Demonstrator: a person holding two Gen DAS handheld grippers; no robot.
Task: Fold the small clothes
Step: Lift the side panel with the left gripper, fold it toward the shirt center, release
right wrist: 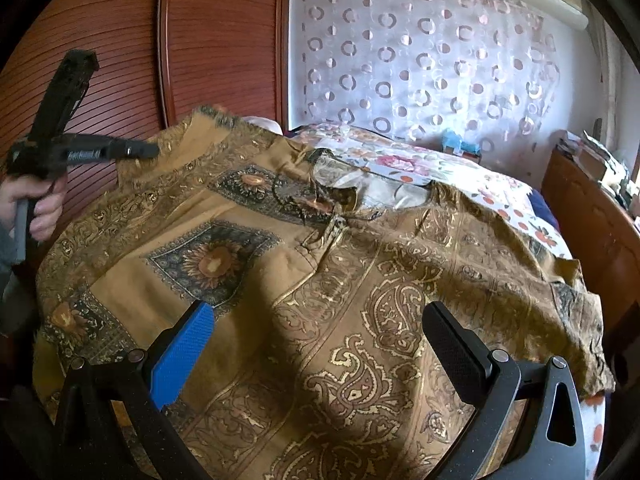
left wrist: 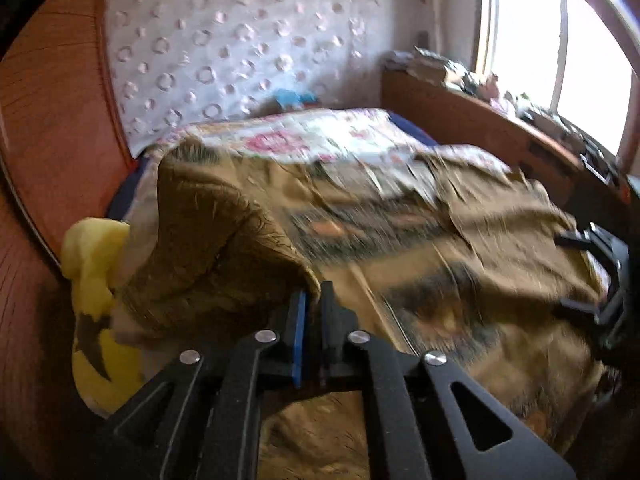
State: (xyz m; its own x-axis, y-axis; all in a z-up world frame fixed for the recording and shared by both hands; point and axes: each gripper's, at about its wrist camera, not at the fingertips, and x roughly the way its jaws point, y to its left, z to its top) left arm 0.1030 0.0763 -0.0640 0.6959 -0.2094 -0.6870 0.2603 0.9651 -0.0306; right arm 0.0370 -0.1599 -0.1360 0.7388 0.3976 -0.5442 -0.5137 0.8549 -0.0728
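Left fingers (left wrist: 313, 300): drawn in narrow, blue pad and black pad nearly together, with the fringed edge of the brown patterned cloth (left wrist: 400, 248) pinched between their tips. From that pinch the cloth rises in a lifted fold to the left of the fingers. This view is motion-blurred, so finer detail of the grip cannot be read.

Right fingers (right wrist: 320, 344): wide apart, blue pad on the left, black pad on the right, hovering over the near part of the brown patterned cloth (right wrist: 328, 280). Nothing between them; whether the pads touch the fabric I cannot tell.

Cloth: spread over the bed (right wrist: 460, 176), covering most of the near side, gold paisley border nearest me, dark sunflower medallions further left. Its far edge is rumpled, with the floral bedspread showing beyond.

My left hand (right wrist: 38, 204) is at the left edge of the right-wrist view, gripping the handle of the left gripper at the far left corner of the cloth.

Surroundings: yellow soft item (left wrist: 96, 280) beside the bed at left; wooden wardrobe (right wrist: 120, 60) behind; ring-patterned curtain (right wrist: 420, 60) on the far wall.
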